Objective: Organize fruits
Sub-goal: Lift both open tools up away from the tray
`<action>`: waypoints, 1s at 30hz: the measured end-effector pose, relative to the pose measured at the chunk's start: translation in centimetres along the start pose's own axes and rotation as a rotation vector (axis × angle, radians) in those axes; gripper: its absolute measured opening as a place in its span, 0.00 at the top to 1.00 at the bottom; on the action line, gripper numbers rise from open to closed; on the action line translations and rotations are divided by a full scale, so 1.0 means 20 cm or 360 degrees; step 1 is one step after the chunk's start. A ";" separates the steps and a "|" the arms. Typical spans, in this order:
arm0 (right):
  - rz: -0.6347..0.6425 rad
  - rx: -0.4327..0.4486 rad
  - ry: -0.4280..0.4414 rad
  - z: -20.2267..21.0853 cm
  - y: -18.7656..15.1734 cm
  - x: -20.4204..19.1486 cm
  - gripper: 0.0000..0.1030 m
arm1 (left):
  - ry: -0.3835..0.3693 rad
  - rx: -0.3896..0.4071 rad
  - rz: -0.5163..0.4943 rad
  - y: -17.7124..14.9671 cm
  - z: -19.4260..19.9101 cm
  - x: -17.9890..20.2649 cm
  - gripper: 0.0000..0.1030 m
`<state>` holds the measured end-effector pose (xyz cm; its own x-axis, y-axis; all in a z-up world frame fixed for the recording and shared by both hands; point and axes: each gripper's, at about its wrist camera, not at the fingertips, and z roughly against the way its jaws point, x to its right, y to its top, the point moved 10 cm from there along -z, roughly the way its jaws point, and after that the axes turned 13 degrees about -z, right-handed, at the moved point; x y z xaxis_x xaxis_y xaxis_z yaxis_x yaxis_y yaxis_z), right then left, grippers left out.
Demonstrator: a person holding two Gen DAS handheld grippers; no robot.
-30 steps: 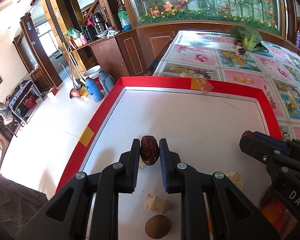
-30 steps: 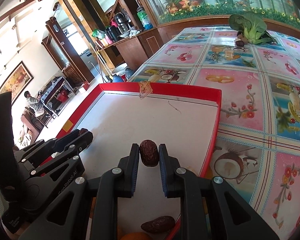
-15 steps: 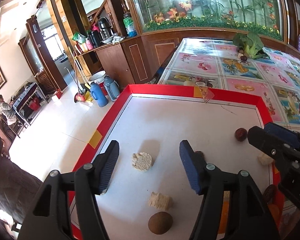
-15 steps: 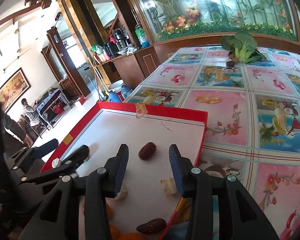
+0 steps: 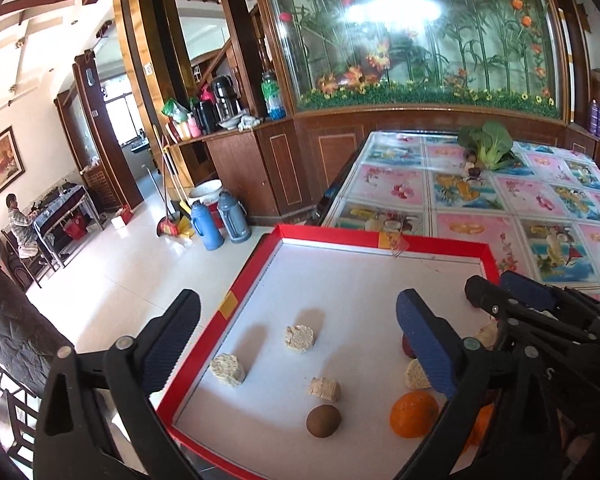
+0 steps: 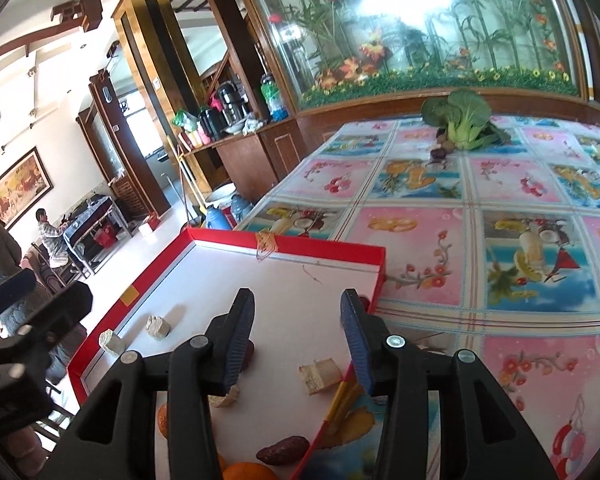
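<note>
Both grippers hang above the red-rimmed tray point(image 5: 260, 264) with nothing between their pads. Left gripper point(image 5: 296, 320): jaws have just been opening and stand spread wide over the white floor. Right gripper point(image 6: 296, 320): jaws have likewise just been opening, parted to a moderate gap and empty. In the left wrist view, three pale corn-cob pieces point(image 5: 299, 338) cluster near the tray's centre and 9 o'clock side; a brown round fruit point(image 5: 323, 421) lies at 6 o'clock and an orange point(image 5: 414, 414) at about 5 o'clock. A dark red date point(image 6: 249, 354) rests just beside the right gripper's left finger, partly hidden; a second date point(image 6: 284, 455) lies at 6 o'clock near the rim, and another dark fruit peeks out at the tray's 3 o'clock edge. Judged from this layout, the dates look released but kinds remain intermixed, so most sorting appears still to do. A leafy green vegetable point(image 6: 462, 120) sits far off at 12 o'clock on the patterned tablecloth point(image 6: 500, 240).
</note>
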<state>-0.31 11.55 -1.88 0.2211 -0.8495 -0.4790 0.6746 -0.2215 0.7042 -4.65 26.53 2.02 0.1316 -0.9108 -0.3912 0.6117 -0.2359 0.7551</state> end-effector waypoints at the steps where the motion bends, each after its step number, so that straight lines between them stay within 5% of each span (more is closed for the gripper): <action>1: 0.0007 0.0019 0.0002 0.02 0.01 0.00 0.52 | 0.0003 0.0017 0.0003 0.01 0.02 -0.01 0.00; 17: 0.0055 0.0175 -0.0014 0.39 0.05 -0.01 0.27 | 0.0026 0.0141 0.0056 0.05 0.25 -0.08 0.00; 30: 0.0208 0.0331 0.0078 0.68 0.08 -0.21 0.24 | 0.0049 0.0246 0.0075 0.09 0.46 -0.10 0.00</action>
<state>-9.70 8.25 8.36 0.3342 -0.8543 -0.3982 0.4797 -0.2095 0.8520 -10.90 24.80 8.95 0.1823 -0.9119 -0.3677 0.4775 -0.2448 0.8438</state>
